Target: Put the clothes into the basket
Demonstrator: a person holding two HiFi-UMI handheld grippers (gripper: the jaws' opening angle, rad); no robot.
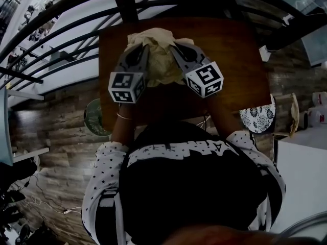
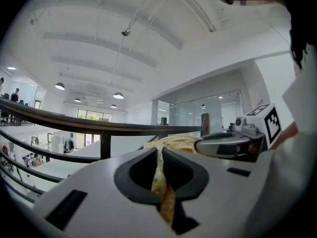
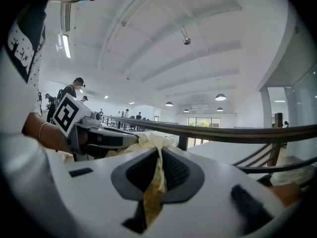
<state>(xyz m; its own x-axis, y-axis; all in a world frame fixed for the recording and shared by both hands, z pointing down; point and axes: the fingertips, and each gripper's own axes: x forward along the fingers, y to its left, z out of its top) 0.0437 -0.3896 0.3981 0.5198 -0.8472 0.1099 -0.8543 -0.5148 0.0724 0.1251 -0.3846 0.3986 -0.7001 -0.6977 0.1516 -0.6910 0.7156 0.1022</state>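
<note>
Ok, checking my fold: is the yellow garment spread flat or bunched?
Bunched: the yellow garment shows crumpled folds, edges pinched in the left tongs and right tongs.

Both arms reach forward side by side, the left forearm (image 1: 121, 126) and right forearm (image 1: 220, 114) bare. The left claw (image 1: 140, 50) and right claw (image 1: 175, 49) point nearly level, with their tips angled toward each other. Each has its jaws pinched together on a fold of the yellow cloth (image 1: 158, 55) stretched between the claws.

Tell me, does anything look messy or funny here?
Nothing is spilled or broken. The yellow cloth is crumpled in a lump, pinched by the left gripper and right gripper over the table.
</note>
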